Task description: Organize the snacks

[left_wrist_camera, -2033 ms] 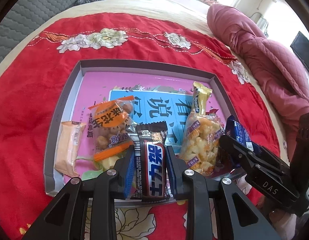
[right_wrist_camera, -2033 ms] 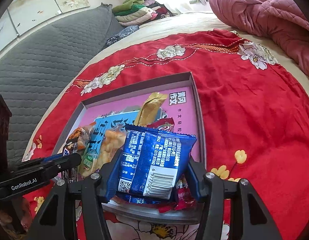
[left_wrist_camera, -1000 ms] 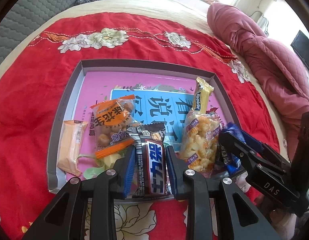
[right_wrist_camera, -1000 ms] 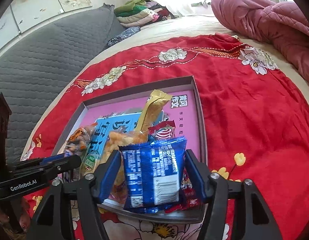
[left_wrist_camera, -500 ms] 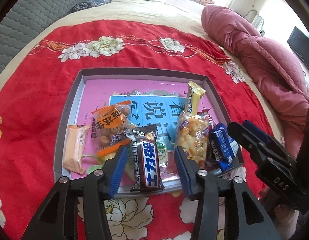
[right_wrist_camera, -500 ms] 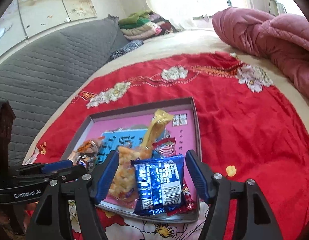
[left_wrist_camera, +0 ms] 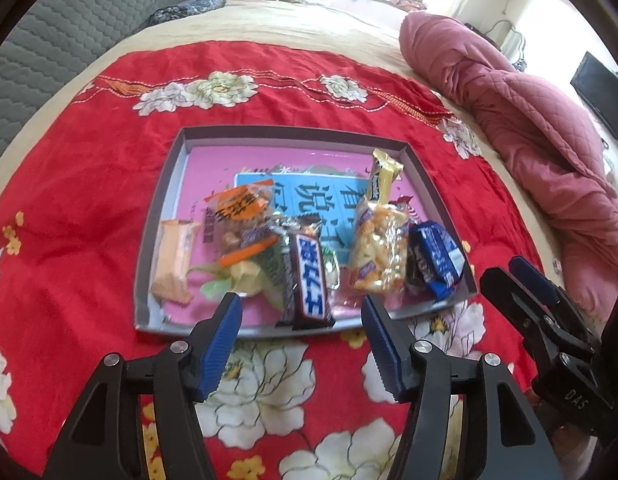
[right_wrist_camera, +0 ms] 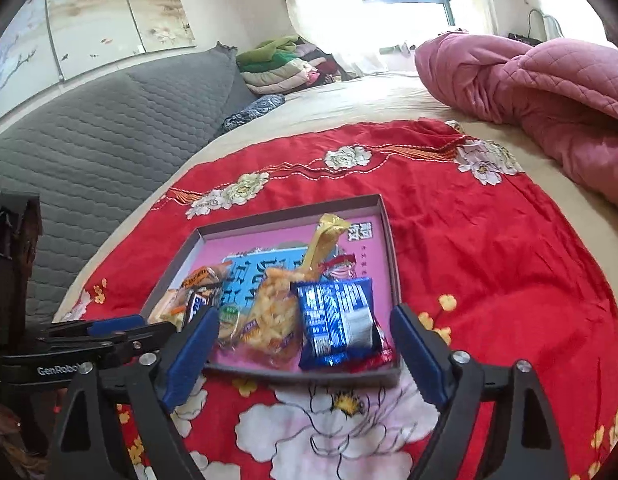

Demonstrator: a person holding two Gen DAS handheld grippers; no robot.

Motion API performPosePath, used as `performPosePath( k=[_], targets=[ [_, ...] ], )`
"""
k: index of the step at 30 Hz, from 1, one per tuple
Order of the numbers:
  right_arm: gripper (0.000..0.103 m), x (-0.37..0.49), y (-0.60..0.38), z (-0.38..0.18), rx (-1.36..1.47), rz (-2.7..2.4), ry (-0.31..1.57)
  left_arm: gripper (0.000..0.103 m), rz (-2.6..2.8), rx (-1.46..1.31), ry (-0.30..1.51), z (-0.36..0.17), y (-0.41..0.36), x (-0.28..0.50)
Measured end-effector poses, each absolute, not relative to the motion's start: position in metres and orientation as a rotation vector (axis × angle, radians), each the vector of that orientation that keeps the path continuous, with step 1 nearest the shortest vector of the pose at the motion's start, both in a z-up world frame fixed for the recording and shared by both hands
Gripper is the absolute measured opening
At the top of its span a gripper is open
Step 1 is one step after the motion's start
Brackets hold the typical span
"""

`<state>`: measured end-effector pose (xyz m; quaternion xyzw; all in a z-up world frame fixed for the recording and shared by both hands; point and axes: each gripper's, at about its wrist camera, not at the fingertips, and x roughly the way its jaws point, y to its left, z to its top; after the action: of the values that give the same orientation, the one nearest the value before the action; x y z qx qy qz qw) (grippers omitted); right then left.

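Right wrist alone shows folded clothes (right_wrist_camera: 285,66) behind tray (right_wrist_camera: 389,236).

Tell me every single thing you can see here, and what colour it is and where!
tray: 1, grey, on the cloth
chocolate bar: 1, brown and blue, tray front
blue packet: 1, blue, tray's right front corner
puffed snack bag: 1, clear with orange pieces, beside the blue packet
yellow wrapper: 1, behind the puffed bag
orange nut bag: 1, tray left
peach wafer pack: 1, tray far left
cloth: 1, red with flowers, on the bed
quilt: 1, pink, right
left gripper: black, blue pads, opening, empty
right gripper: same, opening, empty
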<state>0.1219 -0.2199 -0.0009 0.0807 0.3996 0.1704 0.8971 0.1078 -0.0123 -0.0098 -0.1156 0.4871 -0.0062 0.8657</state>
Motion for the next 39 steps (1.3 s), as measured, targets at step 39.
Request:
performPosePath(
  k=[39],
  targets=[
    [0.092,0.047,-0.208,0.007,0.08,0.267,0.92,0.075,-0.03,-0.202,1.064,-0.013,-0.017,0.032]
  ],
)
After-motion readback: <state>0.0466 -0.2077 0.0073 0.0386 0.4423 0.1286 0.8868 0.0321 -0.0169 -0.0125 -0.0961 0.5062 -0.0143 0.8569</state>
